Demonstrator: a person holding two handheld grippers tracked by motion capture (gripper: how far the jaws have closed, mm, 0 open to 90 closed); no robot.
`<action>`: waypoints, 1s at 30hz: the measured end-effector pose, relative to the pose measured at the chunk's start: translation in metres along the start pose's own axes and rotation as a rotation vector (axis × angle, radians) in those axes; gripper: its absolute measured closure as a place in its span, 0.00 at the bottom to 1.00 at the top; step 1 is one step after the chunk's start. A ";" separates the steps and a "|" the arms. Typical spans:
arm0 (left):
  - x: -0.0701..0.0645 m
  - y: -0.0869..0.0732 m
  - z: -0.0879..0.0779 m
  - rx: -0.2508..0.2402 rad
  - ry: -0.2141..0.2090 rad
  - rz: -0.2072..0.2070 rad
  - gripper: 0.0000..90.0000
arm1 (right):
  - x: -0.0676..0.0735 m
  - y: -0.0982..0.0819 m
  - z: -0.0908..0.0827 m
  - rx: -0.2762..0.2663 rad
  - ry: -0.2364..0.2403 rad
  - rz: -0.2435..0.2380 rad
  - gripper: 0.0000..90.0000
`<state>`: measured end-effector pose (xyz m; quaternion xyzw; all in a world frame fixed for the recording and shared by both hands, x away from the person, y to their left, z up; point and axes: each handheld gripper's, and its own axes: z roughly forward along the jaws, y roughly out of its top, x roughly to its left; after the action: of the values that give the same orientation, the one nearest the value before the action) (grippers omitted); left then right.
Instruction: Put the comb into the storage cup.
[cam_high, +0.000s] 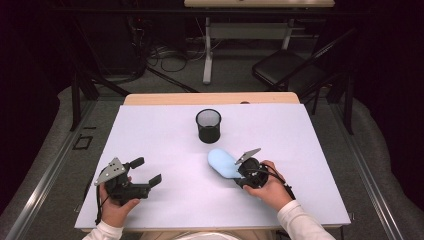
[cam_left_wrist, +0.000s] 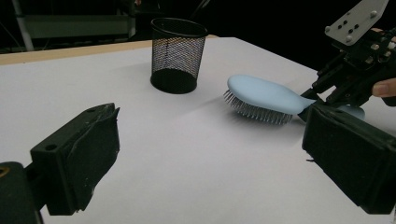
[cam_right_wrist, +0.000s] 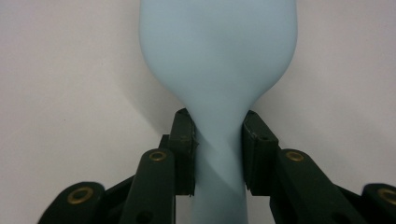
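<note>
A: On the table (cam_high: 165, 200) — what stood?
B: A mesh cup (cam_high: 208, 125); nearer, a blue hairbrush (cam_high: 223, 162), bristles down.
A: The grippers?
B: Right gripper (cam_right_wrist: 217, 149) pinched the brush's handle — left gripper (cam_high: 148, 171) spread wide, holding nothing.

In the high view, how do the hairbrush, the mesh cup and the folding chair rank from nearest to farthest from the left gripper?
1. Hairbrush: to the right of the left gripper, held by the right gripper.
2. Mesh cup: mid-table, toward the far edge.
3. Folding chair: on the floor beyond the table, far right.
</note>
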<state>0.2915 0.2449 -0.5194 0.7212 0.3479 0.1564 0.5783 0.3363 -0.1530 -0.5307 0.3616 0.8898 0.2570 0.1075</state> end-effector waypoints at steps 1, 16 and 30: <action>0.000 0.000 0.000 0.000 0.000 0.000 0.04 | 0.000 0.000 0.000 0.000 0.000 0.000 0.77; 0.000 0.000 0.000 0.000 0.001 0.001 0.04 | 0.003 0.004 -0.006 -0.086 0.005 0.013 0.77; 0.001 -0.001 0.000 -0.003 0.008 -0.003 0.05 | 0.008 0.007 -0.017 -0.193 0.006 0.031 0.77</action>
<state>0.2923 0.2456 -0.5202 0.7192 0.3509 0.1589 0.5783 0.3280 -0.1499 -0.5125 0.3624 0.8554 0.3444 0.1352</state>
